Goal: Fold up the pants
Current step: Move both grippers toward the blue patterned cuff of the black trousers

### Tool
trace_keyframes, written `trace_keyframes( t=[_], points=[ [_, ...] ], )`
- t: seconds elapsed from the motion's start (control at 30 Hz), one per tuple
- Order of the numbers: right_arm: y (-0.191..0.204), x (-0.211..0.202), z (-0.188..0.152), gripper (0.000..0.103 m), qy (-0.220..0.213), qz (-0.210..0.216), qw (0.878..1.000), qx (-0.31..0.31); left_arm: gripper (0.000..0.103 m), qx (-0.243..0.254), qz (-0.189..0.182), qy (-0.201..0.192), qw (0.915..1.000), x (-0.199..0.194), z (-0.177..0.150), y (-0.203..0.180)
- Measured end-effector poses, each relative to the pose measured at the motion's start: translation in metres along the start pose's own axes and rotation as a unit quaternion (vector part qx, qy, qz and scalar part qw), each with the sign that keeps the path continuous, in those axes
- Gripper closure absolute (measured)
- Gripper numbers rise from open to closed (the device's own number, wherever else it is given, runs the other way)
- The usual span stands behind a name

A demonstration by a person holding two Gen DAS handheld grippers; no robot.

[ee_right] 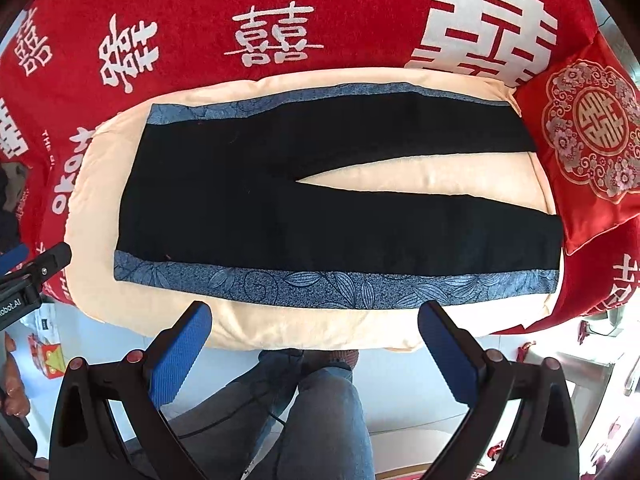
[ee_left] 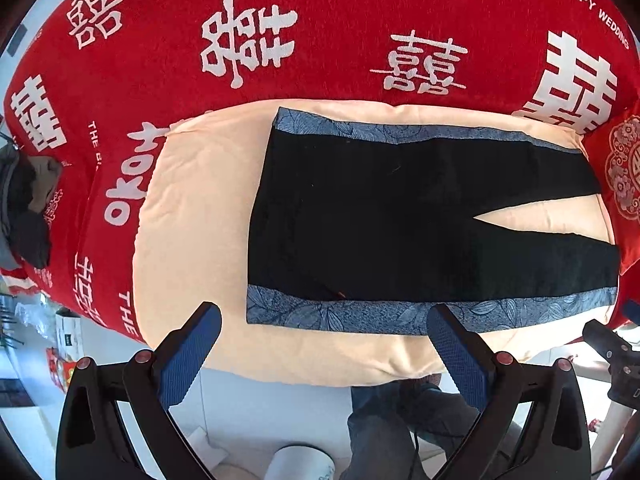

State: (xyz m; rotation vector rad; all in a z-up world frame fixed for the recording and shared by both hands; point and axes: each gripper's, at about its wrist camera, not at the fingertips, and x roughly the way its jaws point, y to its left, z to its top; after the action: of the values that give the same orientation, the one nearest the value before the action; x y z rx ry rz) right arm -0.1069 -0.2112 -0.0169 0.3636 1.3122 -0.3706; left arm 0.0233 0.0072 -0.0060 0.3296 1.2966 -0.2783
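Note:
Black pants [ee_left: 380, 220] with blue patterned side stripes lie flat and spread on a cream cushion [ee_left: 192, 240], waist to the left, legs to the right with a gap between them. They also show in the right wrist view [ee_right: 280, 204] on the cushion [ee_right: 304, 328]. My left gripper [ee_left: 324, 316] is open and empty, above the cushion's near edge by the pants' near stripe. My right gripper [ee_right: 314, 314] is open and empty, just short of the near stripe. The right gripper's body [ee_left: 612, 356] shows at the left view's right edge.
A red blanket with white characters [ee_left: 320, 20] covers the bed behind the cushion. A red embroidered pillow [ee_right: 592, 136] lies at the leg ends. The person's jeans-clad legs [ee_right: 320, 408] are below the near edge. Boxes stand on the floor at left [ee_left: 68, 344].

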Motion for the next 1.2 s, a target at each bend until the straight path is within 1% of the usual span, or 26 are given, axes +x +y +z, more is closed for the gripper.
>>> trace_keyframes(
  t=[0.23,0.33,0.43,0.57,0.67,0.83,0.9,1.0,1.2],
  points=[
    [0.005,0.011,0.001,0.000,0.005,-0.015,1.000,0.015,0.000,0.013,-0.013,0.015,0.9997,0.025,0.002,0.006],
    [0.007,0.019,0.000,0.000,0.010,-0.017,1.000,0.024,0.000,0.016,-0.014,0.030,0.9993,0.039,0.001,0.005],
    [0.009,0.030,0.001,0.000,0.019,-0.016,0.999,0.024,0.000,0.017,-0.014,0.042,0.9989,0.056,0.002,0.005],
    [0.011,0.057,0.005,0.000,0.025,-0.023,0.999,0.016,0.000,0.012,-0.012,0.051,0.9986,0.083,0.002,0.004],
    [0.011,0.081,0.010,0.000,0.029,-0.011,0.999,0.016,0.000,0.002,-0.007,0.056,0.9984,0.103,0.002,0.006],
    [0.011,0.121,0.013,0.000,0.037,0.003,0.999,0.005,0.000,-0.027,-0.014,0.056,0.9980,0.134,-0.001,0.013],
    [0.010,0.132,0.013,0.000,0.041,0.009,0.999,0.008,0.000,-0.031,-0.004,0.060,0.9977,0.147,-0.004,0.013],
    [0.009,0.144,0.013,0.000,0.039,0.008,0.999,0.004,0.000,-0.040,0.001,0.071,0.9967,0.159,-0.007,0.014],
    [0.005,0.160,0.017,0.000,0.045,0.019,0.999,0.018,0.000,-0.033,0.004,0.072,0.9968,0.168,-0.008,0.008]
  ],
)
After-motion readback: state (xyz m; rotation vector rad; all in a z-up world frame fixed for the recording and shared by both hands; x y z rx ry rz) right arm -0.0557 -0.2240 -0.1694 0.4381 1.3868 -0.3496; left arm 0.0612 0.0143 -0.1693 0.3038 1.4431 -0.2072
